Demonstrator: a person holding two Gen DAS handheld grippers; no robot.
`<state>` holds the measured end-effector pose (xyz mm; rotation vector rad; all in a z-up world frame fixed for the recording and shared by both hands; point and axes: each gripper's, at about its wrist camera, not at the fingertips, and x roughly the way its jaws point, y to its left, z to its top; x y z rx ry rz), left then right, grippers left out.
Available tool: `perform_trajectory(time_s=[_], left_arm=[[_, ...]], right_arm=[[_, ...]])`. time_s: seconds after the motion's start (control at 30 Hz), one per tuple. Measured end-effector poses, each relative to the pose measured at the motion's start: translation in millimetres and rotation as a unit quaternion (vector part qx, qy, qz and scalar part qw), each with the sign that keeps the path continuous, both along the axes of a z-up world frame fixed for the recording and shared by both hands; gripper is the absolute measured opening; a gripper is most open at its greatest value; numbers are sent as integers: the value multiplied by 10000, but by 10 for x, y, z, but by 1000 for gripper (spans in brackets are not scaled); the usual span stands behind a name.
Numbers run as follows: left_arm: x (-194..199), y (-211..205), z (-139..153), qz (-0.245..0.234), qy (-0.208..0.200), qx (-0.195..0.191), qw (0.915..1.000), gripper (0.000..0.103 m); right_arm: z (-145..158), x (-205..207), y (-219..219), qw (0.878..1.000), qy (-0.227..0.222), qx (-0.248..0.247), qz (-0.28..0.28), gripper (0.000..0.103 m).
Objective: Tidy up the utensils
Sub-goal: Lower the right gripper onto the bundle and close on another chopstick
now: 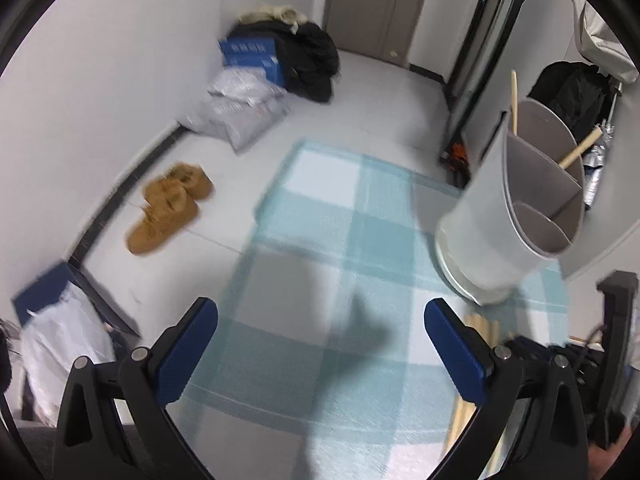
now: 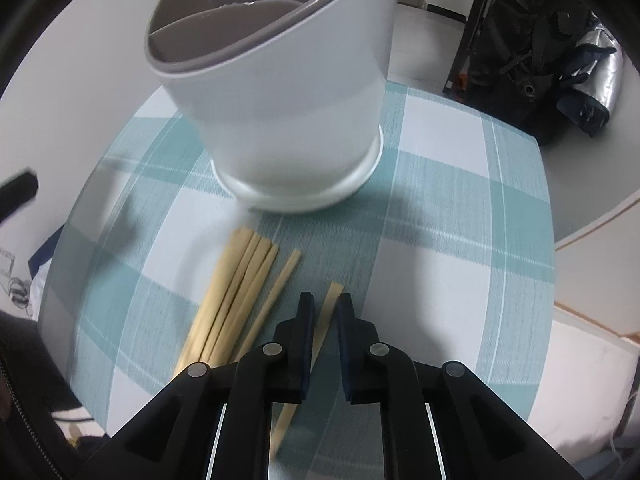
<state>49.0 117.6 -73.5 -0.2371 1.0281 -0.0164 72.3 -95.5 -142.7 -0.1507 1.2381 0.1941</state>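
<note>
Right gripper (image 2: 323, 312) jaws pinched narrow on single pale wooden chopstick (image 2: 330, 300); thin stick risked pivoting, slipping before reaching grey divided plastic holder (image 2: 288, 92). Left gripper (image 1: 320, 344) jaws wide, empty.

A white utensil holder (image 2: 288, 100) with a grey divided inside stands upright on the checked teal-and-white mat (image 2: 440, 200); two wooden sticks (image 1: 576, 150) lean in its far compartment; near it, a bundle of pale wooden chopsticks (image 2: 228, 300) lies flat, one chopstick (image 2: 326, 316) apart to their right.
</note>
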Motion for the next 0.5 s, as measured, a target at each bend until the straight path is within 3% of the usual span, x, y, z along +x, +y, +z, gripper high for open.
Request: perform_trajectory(time_s=[0.13,0.27,0.5], left_arm=[[17,-173,-128,-489,344,-81,9982,101],[-31,-415,-166,-886,414,76,9952,101],[-125,-675,-293,-1402,815,313,9863,101]], right_arm=[[4,60,-66,9993,-3,305,-218,7],[23,101,-268,9945,0,879,-574,6],[227,21,-709,9728,-362,2052,-1017,6]])
